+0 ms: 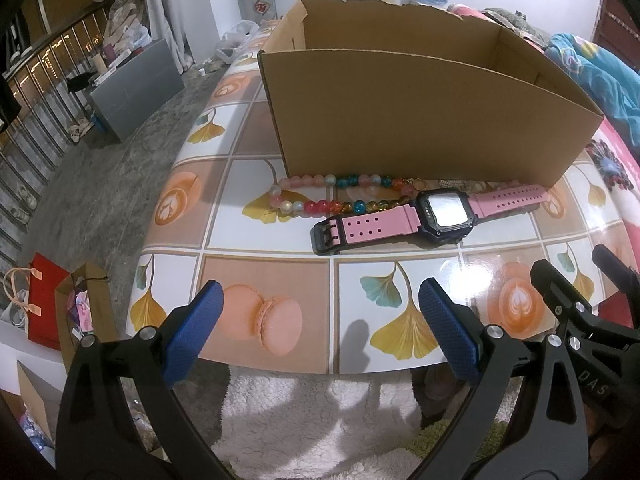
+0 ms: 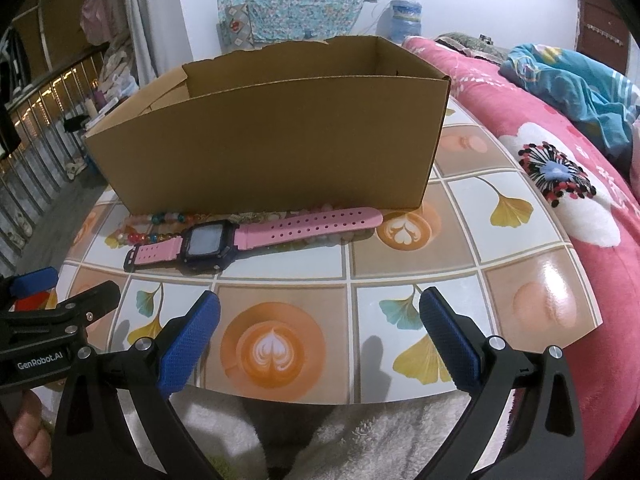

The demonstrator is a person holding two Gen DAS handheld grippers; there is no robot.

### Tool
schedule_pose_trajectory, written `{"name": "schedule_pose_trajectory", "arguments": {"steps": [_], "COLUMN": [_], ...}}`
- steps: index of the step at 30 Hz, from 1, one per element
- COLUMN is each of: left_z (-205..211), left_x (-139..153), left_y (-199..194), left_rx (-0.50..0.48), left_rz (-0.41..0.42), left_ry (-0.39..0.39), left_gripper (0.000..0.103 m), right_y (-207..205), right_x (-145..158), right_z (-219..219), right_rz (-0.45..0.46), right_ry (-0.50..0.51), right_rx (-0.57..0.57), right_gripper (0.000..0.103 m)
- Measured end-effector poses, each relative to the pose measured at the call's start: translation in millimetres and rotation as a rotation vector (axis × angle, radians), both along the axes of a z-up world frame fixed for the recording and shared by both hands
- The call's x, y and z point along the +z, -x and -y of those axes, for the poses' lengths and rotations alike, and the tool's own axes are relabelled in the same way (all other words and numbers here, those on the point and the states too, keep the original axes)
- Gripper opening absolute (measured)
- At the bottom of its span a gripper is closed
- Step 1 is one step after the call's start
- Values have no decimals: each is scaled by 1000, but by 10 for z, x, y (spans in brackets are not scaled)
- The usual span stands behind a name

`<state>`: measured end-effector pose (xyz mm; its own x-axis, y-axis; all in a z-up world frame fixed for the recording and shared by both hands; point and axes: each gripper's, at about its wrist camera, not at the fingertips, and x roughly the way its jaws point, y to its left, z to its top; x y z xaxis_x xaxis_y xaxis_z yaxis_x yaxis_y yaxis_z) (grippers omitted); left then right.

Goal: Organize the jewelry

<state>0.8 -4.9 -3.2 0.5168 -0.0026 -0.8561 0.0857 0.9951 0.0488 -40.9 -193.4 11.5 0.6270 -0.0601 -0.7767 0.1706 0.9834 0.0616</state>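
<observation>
Near the front edge of the table [image 1: 280, 364], you hold both grippers side by side over the patterned cloth. Your left gripper [image 1: 320, 316] has its jaws spread wide, blue pads [image 1: 192, 332] apart and nothing between them. Your right gripper [image 2: 320, 324] matches it: jaws wide open, blue pads [image 2: 188, 344] empty, hovering just above the near edge.

Ahead of you sits the cardboard box [image 1: 420, 120], open at the top, standing toward the back of the table; from the right wrist view its interior cannot be seen past the front wall.

Right at the foot of the box's front wall lie the pieces. The watch [image 1: 442, 212], with a dark case and pink strap, lies flat and stretched out, buckle end pointing toward the left edge, long perforated strap end running toward the right edge. Just beside it, toward the left edge, the beaded bracelet [image 1: 332, 196] lies in a flattened loop of pink, red, blue and amber beads, its far run touching the base of the box. A small gold ring [image 1: 420, 185] sits at the bracelet's end, right by the watch case.

Beyond the right edge lies a pink floral blanket [image 2: 568, 184].
</observation>
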Motion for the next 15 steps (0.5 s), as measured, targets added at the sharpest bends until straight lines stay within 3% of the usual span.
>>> {"name": "schedule_pose_trajectory", "arguments": {"steps": [15], "left_z": [5], "left_x": [16], "left_y": [8], "left_rx": [-1], "left_rz": [2], "left_ry": [-3], "left_gripper": [95], "right_y": [-16], "right_x": [33], "right_z": [-3], "right_rz": [3], "right_ry": [2], "right_rx": [4], "right_gripper": [97]}}
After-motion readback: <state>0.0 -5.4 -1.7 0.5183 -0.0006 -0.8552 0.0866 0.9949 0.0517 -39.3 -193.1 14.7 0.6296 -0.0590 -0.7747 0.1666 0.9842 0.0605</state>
